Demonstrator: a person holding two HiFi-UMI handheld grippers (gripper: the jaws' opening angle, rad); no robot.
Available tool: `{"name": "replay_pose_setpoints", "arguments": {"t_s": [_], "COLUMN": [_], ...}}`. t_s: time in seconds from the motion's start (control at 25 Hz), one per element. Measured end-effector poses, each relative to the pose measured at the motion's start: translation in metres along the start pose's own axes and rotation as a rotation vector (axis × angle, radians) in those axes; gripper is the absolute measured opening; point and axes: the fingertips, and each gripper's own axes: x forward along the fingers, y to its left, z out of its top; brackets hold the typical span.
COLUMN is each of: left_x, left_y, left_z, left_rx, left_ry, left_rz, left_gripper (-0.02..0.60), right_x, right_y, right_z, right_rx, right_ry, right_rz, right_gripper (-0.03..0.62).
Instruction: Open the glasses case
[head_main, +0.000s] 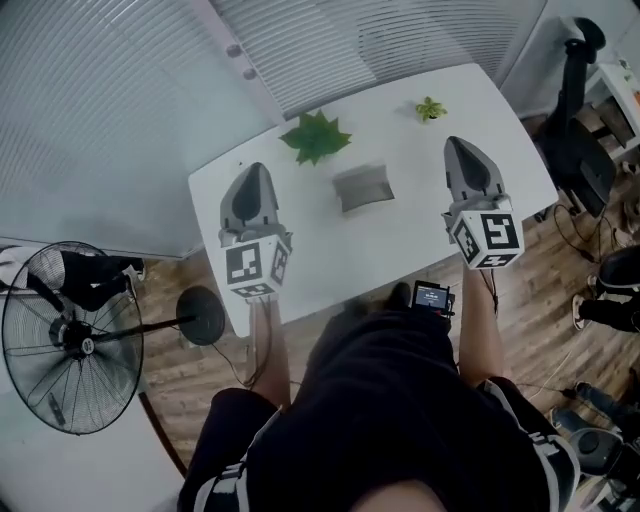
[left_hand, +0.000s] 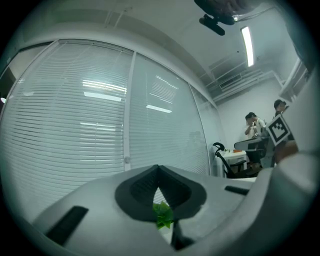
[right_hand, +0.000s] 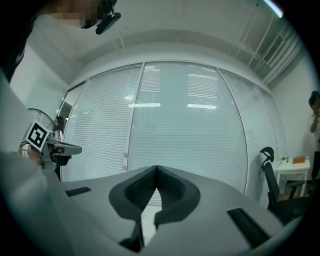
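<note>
**Position of workpiece.** The glasses case (head_main: 362, 187) lies flat near the middle of the white desk (head_main: 420, 250), closed. It sits between the two claws and slightly ahead of their marker cubes. From the left claw (head_main: 257, 170) it lies inward, to that claw's right. From the right claw (head_main: 458, 142) it lies inward, to that claw's left. Neither claw touches it, and the gap looks much the same on both sides, so neither hand is clearly nearer.

**Long axis.** The case's long axis runs across the desk from one claw toward the other, slightly skewed. Both claws point level, away from the person and roughly square to that axis. An approach would therefore call for an inward swing and a descent.

**Claw state.** The left claw's pads (left_hand: 142, 187) meet at the tip with nothing pinched. Only the green leaf (head_main: 316, 137), lying beyond on the desk, shows through the slot below. The right claw's pads (right_hand: 140, 190) are likewise pressed together and empty.

**Materials and shape.**
- The case is a flat, matte grey rectangle with a darker band along its far edge.
- It looks soft-skinned rather than glossy.
- The opening seam cannot be made out.
- The pads are dark and finely ribbed, and the claw shells are smooth grey plastic.
</note>
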Motion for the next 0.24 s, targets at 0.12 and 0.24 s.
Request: {"name": "replay_pose_setpoints", "arguments": {"t_s": [0.12,0.24], "left_x": [0.004,0.011], "left_y": [-0.018,-0.04], "left_z": [-0.004,-0.012], "left_rx": [-0.013,-0.034], "left_ry": [0.007,0.024], "left_rz": [-0.038,-0.09], "left_gripper": [0.0,0.0], "right_x": [-0.015,-0.036], "right_y": [-0.008,-0.019], "right_z": [-0.005,-0.011], "right_rx": [-0.002,-0.008], "right_ry": [0.024,0.06], "right_rz": [-0.027,-0.07], "right_gripper": [0.014,0.014]}}
